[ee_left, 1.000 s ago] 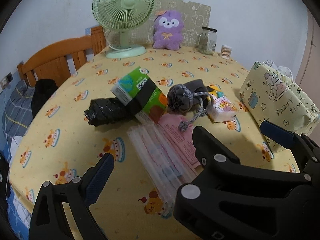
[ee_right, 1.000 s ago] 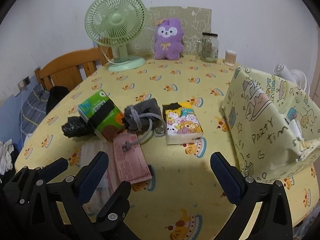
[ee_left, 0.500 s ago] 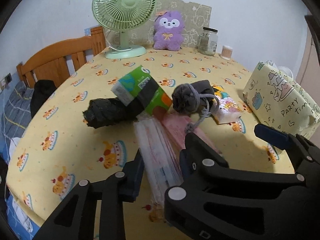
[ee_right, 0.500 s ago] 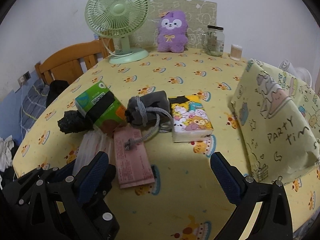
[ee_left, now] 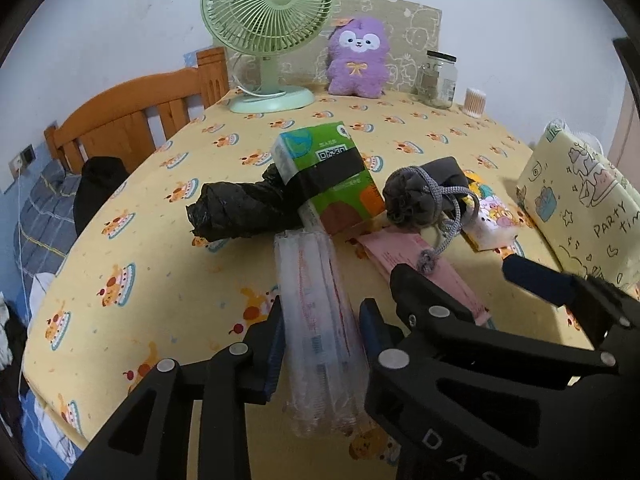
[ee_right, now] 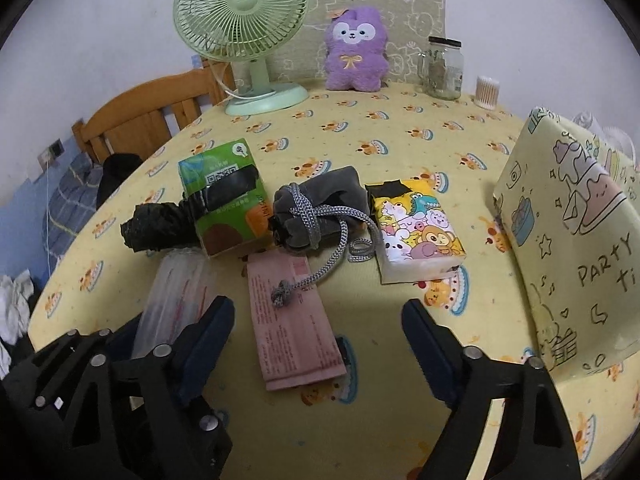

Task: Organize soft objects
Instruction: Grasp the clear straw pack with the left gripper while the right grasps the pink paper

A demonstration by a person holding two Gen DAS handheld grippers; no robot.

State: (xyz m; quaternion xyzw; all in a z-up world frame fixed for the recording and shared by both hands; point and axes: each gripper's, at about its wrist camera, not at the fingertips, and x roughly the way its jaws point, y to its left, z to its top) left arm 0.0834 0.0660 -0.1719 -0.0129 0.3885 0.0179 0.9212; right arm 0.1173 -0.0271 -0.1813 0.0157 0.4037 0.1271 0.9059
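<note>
Near edge of the table (ee_right: 384, 432), yellow cartoon cloth:

- Left gripper (ee_left: 320, 336): jaws clamped on the clear plastic sleeve pack (ee_left: 320, 320), which lies lengthwise from the near edge toward the middle. Likely light, crinkly and slippery; a hold across the mid-length should keep it from sagging.
- Right gripper (ee_right: 316, 328): jaws apart and closing, with the near end of the pink paper packet (ee_right: 292, 320) between them, untouched. Flat and limp; best pinched by its near short edge.

Middle of the table:

- Grey drawstring pouch (ee_right: 320, 208), its cord trailing onto the pink packet. Soft, squashable.
- Green tissue pack (ee_right: 224, 196), leaning on a rolled black plastic bag (ee_right: 156, 224).
- Cartoon-print tissue pack (ee_right: 416, 232), light and compressible.

Right edge: "Party time" gift-wrapped box (ee_right: 568, 240).

Far edge: green desk fan (ee_right: 244, 28), purple plush toy (ee_right: 356, 48), glass jar (ee_right: 440, 68), cotton swab tub (ee_right: 488, 92).

The left wrist view shows the clamp on the sleeve pack; the right wrist view shows the cartoon pack's face unobstructed.
</note>
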